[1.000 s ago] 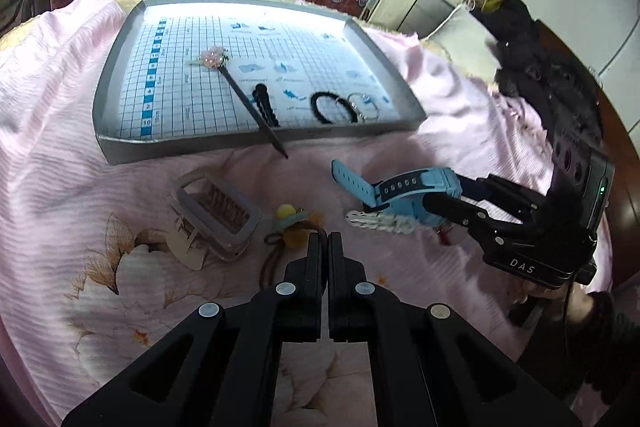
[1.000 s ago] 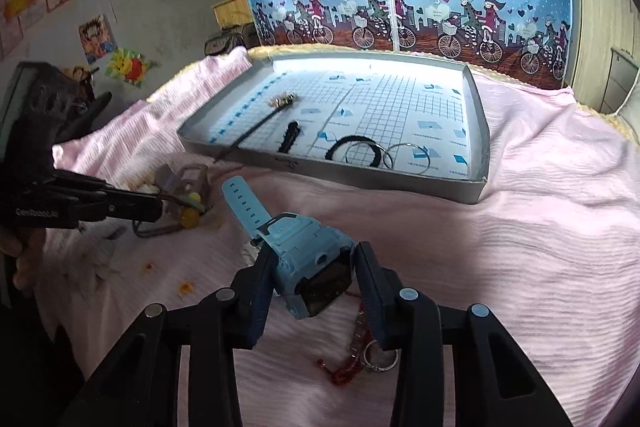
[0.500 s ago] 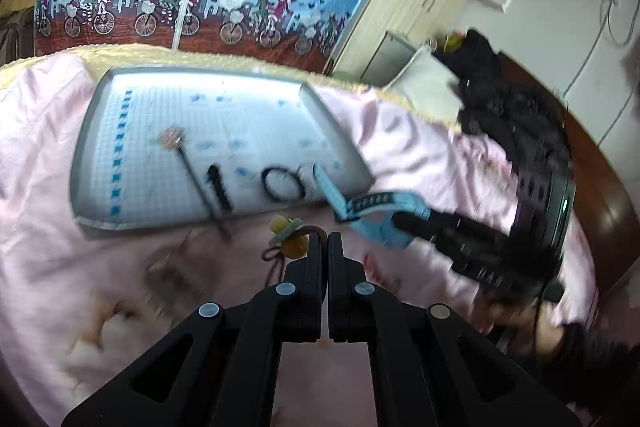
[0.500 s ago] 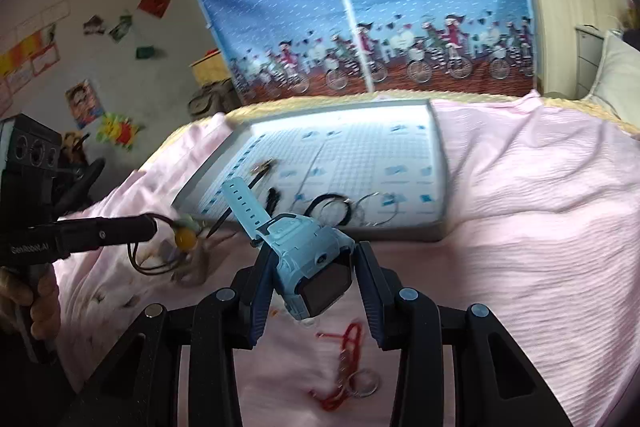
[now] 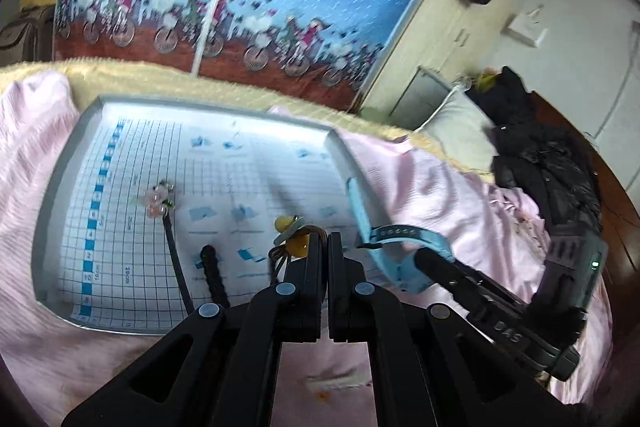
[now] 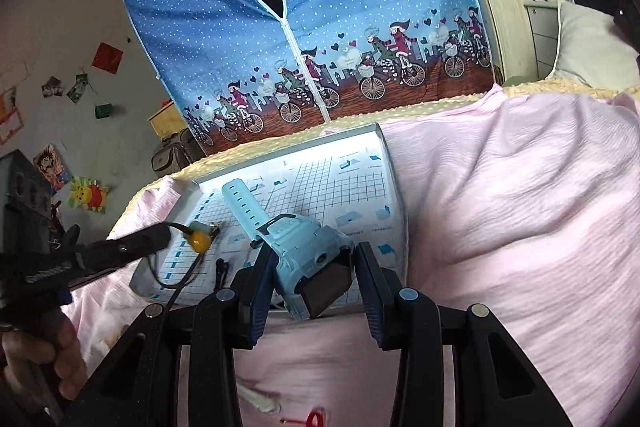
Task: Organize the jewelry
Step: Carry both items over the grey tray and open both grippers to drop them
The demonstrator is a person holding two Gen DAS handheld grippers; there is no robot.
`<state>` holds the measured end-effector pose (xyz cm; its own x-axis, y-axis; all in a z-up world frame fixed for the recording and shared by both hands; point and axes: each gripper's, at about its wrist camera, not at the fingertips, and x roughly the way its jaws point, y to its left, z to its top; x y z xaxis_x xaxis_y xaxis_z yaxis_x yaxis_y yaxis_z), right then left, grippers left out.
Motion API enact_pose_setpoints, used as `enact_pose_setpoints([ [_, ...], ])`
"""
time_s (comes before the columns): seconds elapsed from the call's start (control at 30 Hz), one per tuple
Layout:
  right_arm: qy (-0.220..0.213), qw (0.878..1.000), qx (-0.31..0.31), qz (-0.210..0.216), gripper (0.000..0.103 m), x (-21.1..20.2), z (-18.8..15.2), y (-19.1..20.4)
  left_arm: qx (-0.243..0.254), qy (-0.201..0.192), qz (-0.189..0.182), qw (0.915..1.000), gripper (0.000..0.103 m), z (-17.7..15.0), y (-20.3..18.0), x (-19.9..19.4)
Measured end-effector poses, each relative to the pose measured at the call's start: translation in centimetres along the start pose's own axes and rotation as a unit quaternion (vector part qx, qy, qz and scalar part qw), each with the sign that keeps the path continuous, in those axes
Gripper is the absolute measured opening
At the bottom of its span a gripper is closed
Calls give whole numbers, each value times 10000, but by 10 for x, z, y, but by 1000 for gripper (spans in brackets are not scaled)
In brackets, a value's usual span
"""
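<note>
Both grippers hovered above the near edge of the grey tray (image 5: 56, 195), which lay on a pink bedspread (image 6: 520, 195) and had a white sheet with a blue grid lining its floor. The left gripper (image 5: 325, 241) had its fingers pressed together on the brown cord of a pendant with yellow beads (image 5: 292, 231), which hung over the tray's near half; in the right wrist view the same pendant (image 6: 199, 237) dangled from the fingertip with its cord looping down beneath it. The right gripper (image 6: 310, 267) was clamped on the body of a light-blue smartwatch (image 6: 308, 255), dark screen tilted towards the camera and one strap sticking up over the tray's near right corner. Inside the tray, to the left of the pendant, a black hair stick with a pink flower top (image 5: 160, 203) lay slanting towards the near rim, and a short black hair clip (image 5: 214, 271) lay just beside it. A red trinket (image 6: 314, 419) lay on the bedspread, on the near side of the tray
</note>
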<state>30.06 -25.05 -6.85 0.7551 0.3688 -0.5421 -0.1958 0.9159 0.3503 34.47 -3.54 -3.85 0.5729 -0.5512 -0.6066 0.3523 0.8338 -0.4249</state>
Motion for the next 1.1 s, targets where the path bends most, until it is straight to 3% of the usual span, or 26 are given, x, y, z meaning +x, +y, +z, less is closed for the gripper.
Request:
enact_pose_setpoints([
  [0.57, 127, 9998, -10, -163, 38, 13, -8, -9, -47, 455, 503, 9977, 1, -25, 24, 24],
  [0.7, 144, 9998, -20, -151, 45, 12, -7, -11, 12, 453, 780, 9959, 2, -24, 22, 23],
  [0.8, 119, 9997, -113, -170, 52, 9, -6, -8, 122, 337, 956, 9948, 22, -24, 18, 18],
  [0.83, 104, 9997, -135, -176, 54, 8, -4, -7, 139, 233, 997, 9946, 35, -23, 16, 13],
  [1.0, -219, 9989, -313, -263, 77, -14, 3, 3, 101, -210, 1131, 9933, 70, -21, 9, -16],
  [1.1, -454, 9975, -475, -279, 91, -34, 5, 12, 80, -703, 1226, 9899, 92, -19, 2, -46],
])
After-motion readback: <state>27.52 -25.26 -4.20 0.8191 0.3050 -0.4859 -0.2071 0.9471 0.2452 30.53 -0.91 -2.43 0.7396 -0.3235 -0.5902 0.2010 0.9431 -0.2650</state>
